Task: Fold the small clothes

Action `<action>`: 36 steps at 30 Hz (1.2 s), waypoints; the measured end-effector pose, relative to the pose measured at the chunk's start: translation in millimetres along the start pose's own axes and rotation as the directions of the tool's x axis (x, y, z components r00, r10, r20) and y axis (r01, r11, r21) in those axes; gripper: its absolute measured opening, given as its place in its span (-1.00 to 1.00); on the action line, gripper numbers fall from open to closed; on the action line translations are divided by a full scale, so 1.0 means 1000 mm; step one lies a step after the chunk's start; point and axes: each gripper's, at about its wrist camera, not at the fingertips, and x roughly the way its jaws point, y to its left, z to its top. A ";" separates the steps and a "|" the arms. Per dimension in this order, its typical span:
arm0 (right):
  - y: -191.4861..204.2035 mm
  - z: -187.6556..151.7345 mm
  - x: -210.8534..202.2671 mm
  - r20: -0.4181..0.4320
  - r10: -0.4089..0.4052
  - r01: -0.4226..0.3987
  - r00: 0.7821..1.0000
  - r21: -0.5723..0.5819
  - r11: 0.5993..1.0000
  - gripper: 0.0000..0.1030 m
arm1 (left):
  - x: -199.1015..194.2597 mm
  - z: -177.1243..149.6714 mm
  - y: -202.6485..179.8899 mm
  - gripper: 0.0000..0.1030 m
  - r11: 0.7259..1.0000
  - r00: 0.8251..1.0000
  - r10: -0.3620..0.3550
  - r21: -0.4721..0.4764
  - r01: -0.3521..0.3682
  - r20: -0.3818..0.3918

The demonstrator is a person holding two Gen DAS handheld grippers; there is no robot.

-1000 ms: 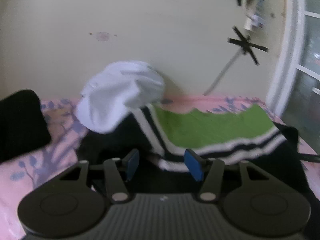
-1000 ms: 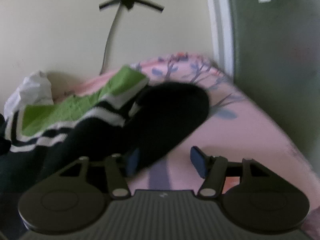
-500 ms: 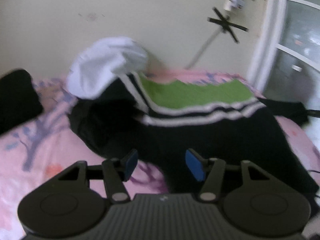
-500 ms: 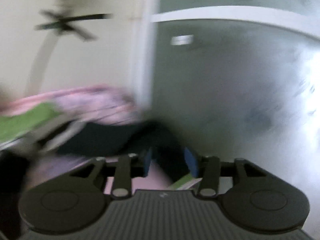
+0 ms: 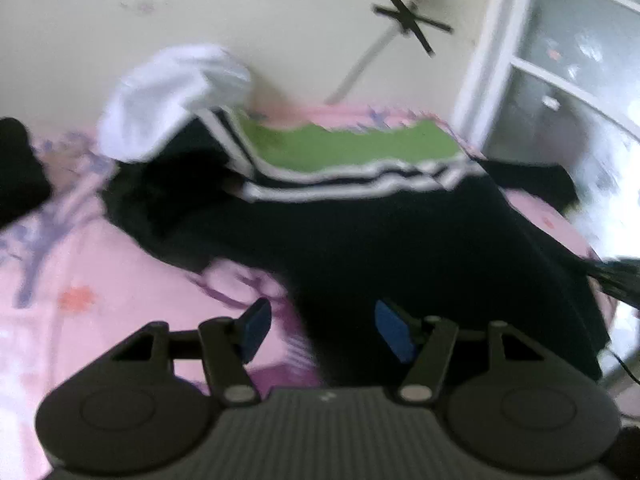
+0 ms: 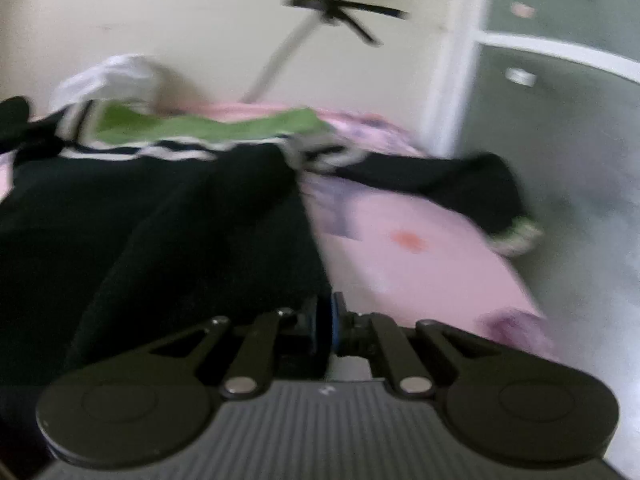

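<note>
my right gripper [image 6: 325,322] now clamped on black sweater [image 6: 168,220] hem, was apart, my left gripper [image 5: 320,330] opening wider over its lower edge

Both wrist cams are looking fwd and down along own fingers, close above the pink bed [image 5: 80,280]. Beyond the fingertips both are sharing the black-green garment [image 5: 360,220] [image 6: 140,208], white cloth [image 5: 172,92] [image 6: 108,76], wall [image 5: 240,20].

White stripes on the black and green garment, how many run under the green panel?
2: the upper white stripe lies just below the green panel; the lower white stripe runs beneath it. Blur may hide more.
</note>
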 end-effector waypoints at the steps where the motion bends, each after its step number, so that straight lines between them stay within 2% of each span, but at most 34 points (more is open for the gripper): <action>1: -0.009 -0.002 -0.005 -0.027 -0.017 0.017 0.999 0.002 1.000 -1.00 | -0.006 0.002 0.008 0.19 1.000 1.000 0.022 -0.011 -0.022 0.018; 2: -0.014 -0.002 -0.005 -0.053 -0.020 0.019 0.998 -0.013 1.000 -1.00 | -0.011 0.004 0.017 0.20 0.999 0.998 0.047 -0.027 -0.046 0.035; 4: -0.007 -0.002 -0.005 -0.129 0.033 -0.045 0.991 -0.093 0.995 -1.00 | -0.021 0.010 0.036 0.26 0.993 0.993 0.100 -0.066 -0.096 0.059; 6: 0.009 0.009 -0.010 -0.075 -0.029 0.013 0.997 -0.196 0.980 -1.00 | -0.029 0.020 0.056 0.33 0.982 0.984 0.161 -0.111 -0.152 0.074; 7: 0.014 0.020 -0.012 -0.018 -0.034 0.030 0.999 -0.203 0.979 -0.91 | -0.032 0.028 0.065 0.43 0.976 0.980 0.183 -0.131 -0.172 0.082; 8: 0.017 0.033 -0.013 0.026 -0.003 0.008 1.000 -0.174 0.985 -0.58 | -0.035 0.038 0.075 0.50 0.970 0.974 0.205 -0.154 -0.189 0.098; 11: 0.024 0.070 -0.004 0.129 0.158 -0.152 0.979 -0.055 0.987 -0.08 | -0.033 0.071 0.093 0.67 0.958 0.961 0.245 -0.184 -0.219 0.131; 12: 0.030 0.081 0.002 0.154 0.225 -0.223 0.962 -0.027 0.974 -0.07 | -0.027 0.084 0.098 0.71 0.957 0.958 0.251 -0.186 -0.225 0.135; 14: 0.046 0.096 0.024 0.158 0.329 -0.333 0.931 0.001 0.943 -0.07 | -0.008 0.110 0.106 0.84 0.952 0.954 0.271 -0.184 -0.245 0.131; 15: 0.057 0.100 0.035 0.149 0.370 -0.375 0.917 0.005 0.927 -0.08 | 0.006 0.124 0.111 0.96 0.945 0.949 0.291 -0.190 -0.266 0.119; 16: 0.068 0.102 0.045 0.140 0.393 -0.398 0.909 0.005 0.918 -0.08 | 0.021 0.137 0.115 0.99 0.938 0.945 0.310 -0.193 -0.287 0.103; 20: 0.105 0.096 0.076 0.099 0.441 -0.443 0.892 0.002 0.896 -0.07 | 0.095 0.177 0.140 0.99 0.909 0.933 0.360 -0.218 -0.355 -0.018; 23: 0.112 0.086 0.105 0.051 0.477 -0.479 0.877 0.048 0.876 -0.07 | 0.148 0.193 0.163 0.99 0.883 0.924 0.366 -0.273 -0.381 -0.107; 24: 0.112 0.084 0.112 0.035 0.481 -0.483 0.876 0.066 0.873 -0.07 | 0.162 0.196 0.171 0.81 0.872 0.924 0.362 -0.304 -0.383 -0.123; 25: 0.111 0.081 0.114 0.057 0.485 -0.488 0.873 0.075 0.870 -0.06 | 0.175 0.198 0.177 0.16 0.863 0.923 0.358 -0.329 -0.384 -0.139; 26: 0.111 0.082 0.115 0.058 0.496 -0.499 0.867 0.083 0.863 -0.04 | 0.184 0.199 0.182 -0.22 0.853 0.919 0.361 -0.341 -0.395 -0.161; 27: 0.109 0.083 0.116 0.057 0.505 -0.508 0.861 0.092 0.856 -0.05 | 0.191 0.199 0.186 -0.65 0.837 0.907 0.380 -0.350 -0.421 -0.181; 29: 0.106 0.085 0.119 0.055 0.509 -0.512 0.859 0.099 0.853 -0.18 | 0.188 0.203 0.200 -0.78 0.797 0.888 0.429 -0.393 -0.459 -0.167; 30: 0.105 0.087 0.120 0.051 0.507 -0.509 0.861 0.101 0.855 -0.19 | 0.182 0.208 0.209 -0.85 0.771 0.871 0.466 -0.412 -0.485 -0.153; 31: 0.104 0.089 0.120 0.049 0.506 -0.508 0.861 0.101 0.855 -0.21 | 0.172 0.210 0.219 -0.86 0.729 0.833 0.536 -0.423 -0.539 -0.138; 32: 0.103 0.093 0.119 0.053 0.505 -0.507 0.862 0.099 0.856 -0.20 | 0.158 0.213 0.231 -0.86 0.678 0.783 0.610 -0.432 -0.594 -0.119; 33: 0.102 0.097 0.118 0.062 0.505 -0.509 0.861 0.093 0.856 -0.19 | 0.142 0.214 0.246 -0.86 0.636 0.750 0.653 -0.458 -0.621 -0.109; 34: 0.101 0.100 0.117 0.069 0.512 -0.516 0.856 0.087 0.852 -0.18 | 0.126 0.214 0.262 -0.86 0.595 0.726 0.677 -0.493 -0.635 -0.118; 35: 0.102 0.105 0.117 0.075 0.522 -0.527 0.850 0.080 0.846 -0.17 | 0.113 0.212 0.276 -0.86 0.565 0.711 0.690 -0.511 -0.648 -0.137; 36: 0.105 0.110 0.116 0.080 0.534 -0.539 0.842 0.068 0.839 -0.17 | 0.101 0.208 0.288 -0.76 0.542 0.698 0.697 -0.516 -0.663 -0.165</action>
